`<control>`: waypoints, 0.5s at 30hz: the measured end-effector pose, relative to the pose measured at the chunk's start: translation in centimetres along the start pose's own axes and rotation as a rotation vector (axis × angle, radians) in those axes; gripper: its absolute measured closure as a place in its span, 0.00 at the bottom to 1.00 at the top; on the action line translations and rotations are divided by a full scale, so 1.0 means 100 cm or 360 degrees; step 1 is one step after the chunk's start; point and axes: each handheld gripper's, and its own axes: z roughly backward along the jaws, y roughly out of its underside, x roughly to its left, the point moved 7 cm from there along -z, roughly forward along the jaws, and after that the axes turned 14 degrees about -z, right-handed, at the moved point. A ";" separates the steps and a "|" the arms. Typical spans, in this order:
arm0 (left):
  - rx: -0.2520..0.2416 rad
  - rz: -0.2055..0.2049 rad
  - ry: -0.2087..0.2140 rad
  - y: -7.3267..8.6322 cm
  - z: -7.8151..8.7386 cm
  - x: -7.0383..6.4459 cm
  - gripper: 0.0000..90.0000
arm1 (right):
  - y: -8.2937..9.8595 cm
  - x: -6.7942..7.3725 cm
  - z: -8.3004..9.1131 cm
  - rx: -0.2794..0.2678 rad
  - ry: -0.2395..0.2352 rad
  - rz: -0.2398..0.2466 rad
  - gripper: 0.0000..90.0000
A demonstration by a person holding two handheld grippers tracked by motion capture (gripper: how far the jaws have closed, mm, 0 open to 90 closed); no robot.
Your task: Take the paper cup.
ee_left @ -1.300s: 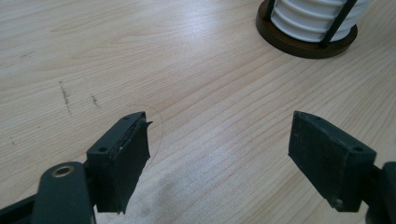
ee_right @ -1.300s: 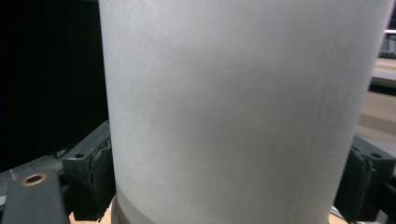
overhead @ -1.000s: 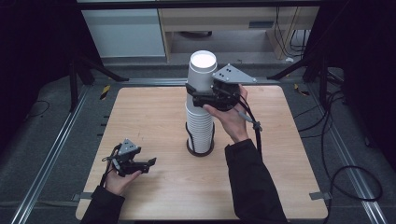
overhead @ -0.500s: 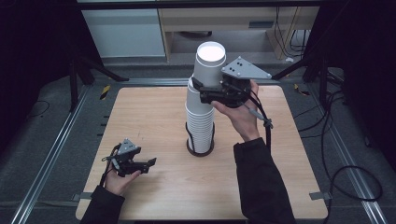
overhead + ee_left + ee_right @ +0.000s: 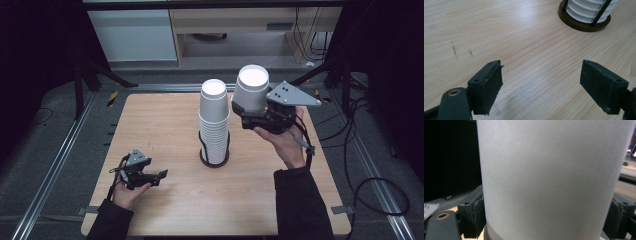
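We hold 1 white paper cup (image 5: 251,89) upside down in the right gripper (image 5: 248,111), its jaws clamped on the cup wall near the rim, up in the air just right of the cup stack (image 5: 214,120). The stack stands in its dark wire holder (image 5: 214,159) mid-table (image 5: 165,125). The left gripper (image 5: 159,175) rests low at the near left, jaws apart and empty. Risks as we judge them: thin paper may crumple under a hard squeeze; a slack grip lets the cup slide out; swinging back left could knock the tall stack over.
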 end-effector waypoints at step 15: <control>-0.0005 -0.0002 0.0016 -0.002 -0.001 -0.003 0.19 | 0.068 -0.035 0.031 0.0167 0.0065 -0.0067 0.13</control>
